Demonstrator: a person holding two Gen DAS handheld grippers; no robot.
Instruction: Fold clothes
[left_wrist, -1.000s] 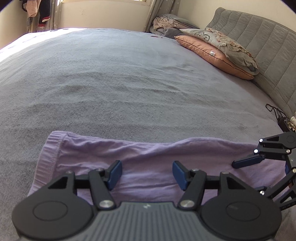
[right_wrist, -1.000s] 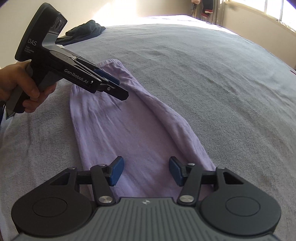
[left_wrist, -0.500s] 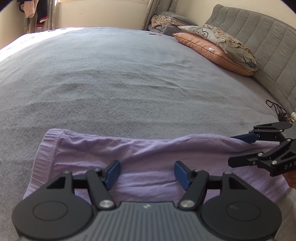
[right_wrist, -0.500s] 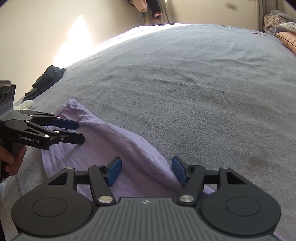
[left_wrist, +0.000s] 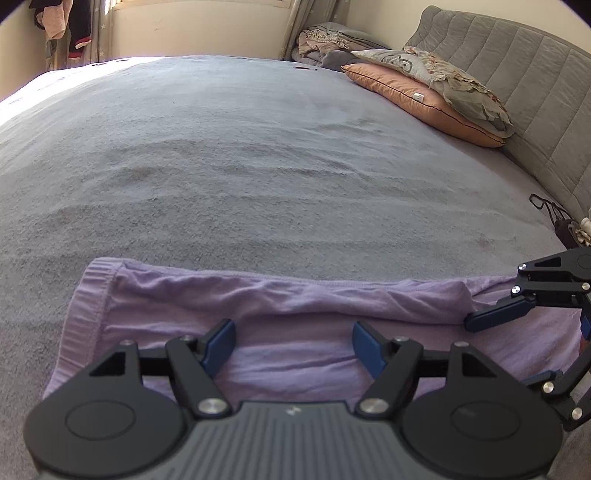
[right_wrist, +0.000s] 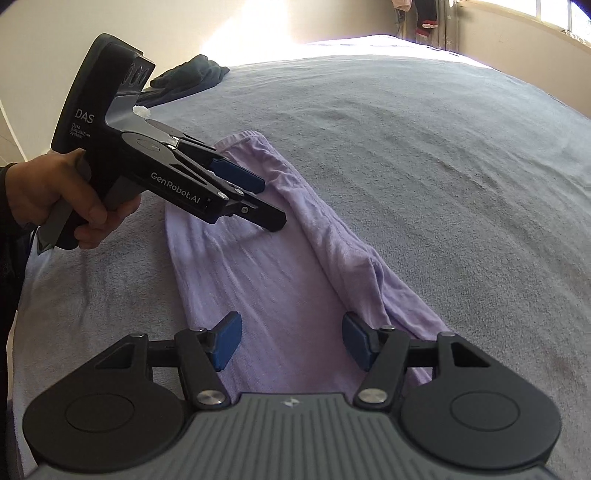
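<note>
Two grippers hang over one lilac garment (left_wrist: 295, 314) spread flat as a long folded strip on the grey blanket (left_wrist: 258, 166) of a bed. Left gripper (left_wrist: 293, 341): jaws apart and opening, blue pads clear of the cloth, nothing between them but the garment lying below; it points down at the strip near its ribbed hem end. In the right wrist view the same tool (right_wrist: 258, 201) shows from the side, held by a hand (right_wrist: 70, 199) in a dark sleeve, its fingers above the cloth close to the hem. Right gripper (right_wrist: 291, 345): jaws apart, pads not pressing on anything — the garment (right_wrist: 266, 280) runs away from it beneath the gap, with a folded ridge along the cloth's right edge just inside the right pad. In the left wrist view the right gripper (left_wrist: 517, 332) enters from the right edge above the far end of the strip; one blue finger (left_wrist: 498, 314) is near the fold, and contact cannot be told. Garment lies along the near edge of the bed, one long side doubled over into a rumpled seam. Surroundings — an orange pillow (left_wrist: 417, 99) and a patterned grey one (left_wrist: 450, 85) against a padded headboard (left_wrist: 517, 92), a heap of bedding (left_wrist: 325, 44) in the far corner, dark clothing (right_wrist: 188, 77) on the bed's edge beyond the left tool, clothes hanging (left_wrist: 62, 26) by the window.
</note>
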